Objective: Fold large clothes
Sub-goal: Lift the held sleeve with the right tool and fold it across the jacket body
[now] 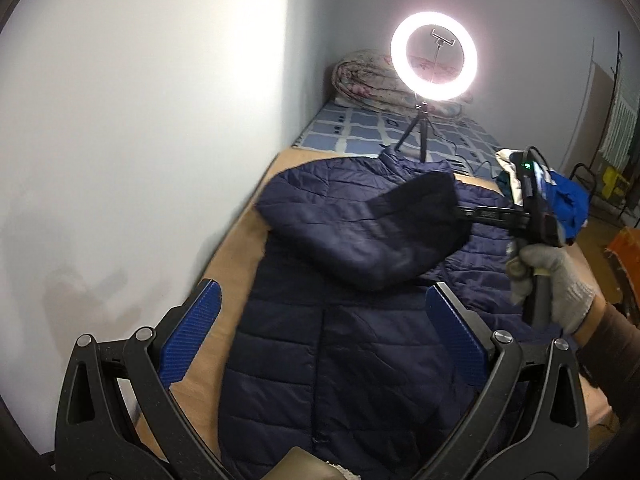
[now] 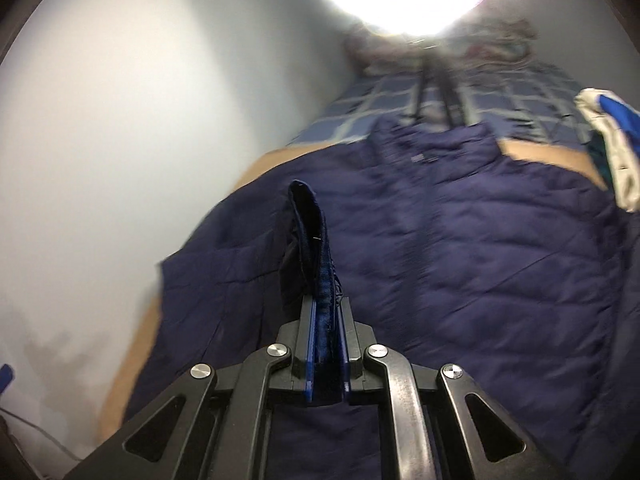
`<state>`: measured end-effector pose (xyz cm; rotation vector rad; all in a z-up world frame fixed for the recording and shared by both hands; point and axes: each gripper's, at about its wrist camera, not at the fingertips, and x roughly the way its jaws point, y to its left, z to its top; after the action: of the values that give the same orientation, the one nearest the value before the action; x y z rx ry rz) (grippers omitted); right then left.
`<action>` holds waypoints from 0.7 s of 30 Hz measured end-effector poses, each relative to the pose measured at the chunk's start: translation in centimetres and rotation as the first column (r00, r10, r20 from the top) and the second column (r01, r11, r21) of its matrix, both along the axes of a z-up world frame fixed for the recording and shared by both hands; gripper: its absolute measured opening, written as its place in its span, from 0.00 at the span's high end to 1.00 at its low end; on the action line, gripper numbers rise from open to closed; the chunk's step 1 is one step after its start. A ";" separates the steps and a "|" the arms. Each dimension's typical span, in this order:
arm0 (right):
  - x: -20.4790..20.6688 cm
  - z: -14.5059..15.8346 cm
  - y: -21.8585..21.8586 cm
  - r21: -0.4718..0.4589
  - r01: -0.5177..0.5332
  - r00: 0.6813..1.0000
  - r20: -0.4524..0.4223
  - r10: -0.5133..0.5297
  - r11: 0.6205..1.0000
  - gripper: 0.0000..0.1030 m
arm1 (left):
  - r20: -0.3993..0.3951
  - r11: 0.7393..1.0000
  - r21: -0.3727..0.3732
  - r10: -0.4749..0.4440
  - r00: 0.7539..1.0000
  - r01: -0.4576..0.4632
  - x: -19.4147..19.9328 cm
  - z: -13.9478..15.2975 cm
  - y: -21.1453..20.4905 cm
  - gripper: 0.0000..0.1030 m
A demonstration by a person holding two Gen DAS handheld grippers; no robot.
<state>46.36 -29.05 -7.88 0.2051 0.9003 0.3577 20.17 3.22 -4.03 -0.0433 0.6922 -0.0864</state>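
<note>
A navy quilted jacket (image 1: pixel 352 344) is lying spread flat on the bed (image 1: pixel 240 248), its collar pointing toward the ring light (image 1: pixel 434 62) and the wall running along one side. The right tool (image 2: pixel 327 320) is clamped nearly closed on the sleeve cuff (image 2: pixel 310 236), and the sleeve (image 1: pixel 384 232) is draping across the chest as a gloved hand (image 1: pixel 556 284) is carrying it over. The left tool (image 1: pixel 320 332) is hovering above the hem with its jaws wide and nothing between them. The jacket looks light and puffy, soft rather than stiff, and its shiny shell is probably slippery, so padded folds are likely springing back or sliding unless pressed down. The ribbed cuff is giving a firmer, less slick hold than the shell; the hem corners and shoulder seams are looking like the best places to pinch next. Other clothes (image 1: pixel 560 204) are piled at the bed's far edge.
</note>
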 end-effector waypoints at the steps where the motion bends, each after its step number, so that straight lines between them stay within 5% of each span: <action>1: 0.3 -0.1 -1.1 0.000 0.028 1.000 0.007 -0.028 1.000 0.93 | 0.000 1.000 -0.003 -0.002 1.000 0.002 0.1 0.0 -0.1 0.00; 9: 0.5 -1.7 -8.9 -0.015 0.230 0.972 0.044 -0.229 0.973 0.93 | 0.004 0.999 0.004 -0.042 0.999 0.042 0.6 0.0 -2.2 0.00; 21: 3.0 -5.8 -13.2 -0.058 0.359 0.929 -0.071 -0.363 0.931 0.93 | 0.020 0.997 0.030 -0.070 0.997 0.069 0.6 0.3 -4.1 0.00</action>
<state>49.33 -42.20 -13.72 0.3411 0.9278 -0.0140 20.78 -0.87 -3.69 0.0096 0.6741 -0.1435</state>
